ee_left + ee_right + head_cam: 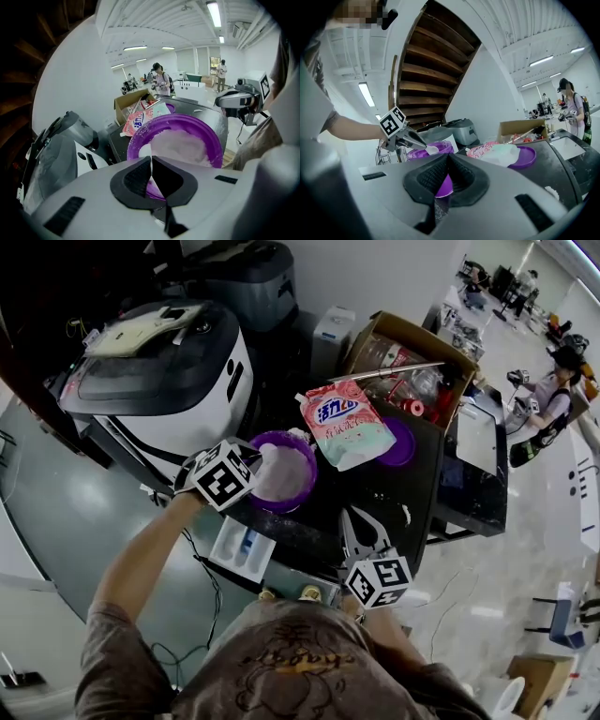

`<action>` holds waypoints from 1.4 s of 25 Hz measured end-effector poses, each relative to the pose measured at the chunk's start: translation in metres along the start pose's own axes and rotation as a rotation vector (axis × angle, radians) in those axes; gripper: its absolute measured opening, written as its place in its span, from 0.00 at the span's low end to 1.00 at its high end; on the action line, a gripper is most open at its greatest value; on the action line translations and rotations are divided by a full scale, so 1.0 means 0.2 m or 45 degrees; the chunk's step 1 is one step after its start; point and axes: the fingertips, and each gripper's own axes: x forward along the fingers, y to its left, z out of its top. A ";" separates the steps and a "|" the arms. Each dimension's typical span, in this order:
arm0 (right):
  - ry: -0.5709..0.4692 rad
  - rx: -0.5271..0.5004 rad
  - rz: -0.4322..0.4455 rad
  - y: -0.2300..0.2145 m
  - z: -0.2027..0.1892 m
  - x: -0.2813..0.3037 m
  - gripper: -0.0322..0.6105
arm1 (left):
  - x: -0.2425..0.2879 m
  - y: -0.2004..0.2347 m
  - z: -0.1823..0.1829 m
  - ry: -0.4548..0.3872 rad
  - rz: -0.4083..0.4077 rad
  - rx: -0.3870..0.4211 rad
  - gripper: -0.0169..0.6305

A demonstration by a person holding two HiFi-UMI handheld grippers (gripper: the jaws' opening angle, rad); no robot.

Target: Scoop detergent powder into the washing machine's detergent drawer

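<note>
my left claw [151,161] pinches the spoon [431,149], its tip over the powder [183,145] in the bowl [213,140] on the counter [375,493]. my right claw [449,155] is pressed together, empty. the drawer [230,545] stands open below, and i judge it not yet filled: scooping and tipping remain.

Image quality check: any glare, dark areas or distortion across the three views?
Head view: dark top-left corner, lamp glare on the floor, bowl and bag evenly lit. Left gripper view: heavy fisheye, black edges, ceiling lamp blown out, powder sharp. Right gripper view: same bend, mosaic patch top left, spoon small but crisp.
</note>
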 end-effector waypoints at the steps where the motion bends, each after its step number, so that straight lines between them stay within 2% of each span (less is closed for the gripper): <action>1: 0.000 0.003 -0.003 0.00 0.00 0.00 0.05 | 0.01 0.00 0.00 0.021 -0.002 0.024 0.06; 10: 0.004 0.037 -0.013 -0.02 -0.03 0.01 0.05 | 0.04 0.00 -0.01 0.144 -0.037 0.129 0.06; 21: 0.005 0.045 -0.022 -0.05 -0.04 0.00 0.05 | 0.04 -0.13 -0.02 0.257 -0.214 0.158 0.06; 25: 0.004 0.045 -0.024 -0.05 -0.04 -0.01 0.05 | 0.03 -0.08 0.00 0.280 -0.167 0.219 0.06; 29: 0.008 0.046 -0.019 -0.05 -0.05 -0.01 0.05 | 0.03 -0.22 -0.05 0.339 -0.348 0.134 0.06; 35: 0.012 0.045 -0.014 -0.05 -0.06 -0.01 0.05 | 0.02 -0.27 -0.05 0.369 -0.438 0.105 0.06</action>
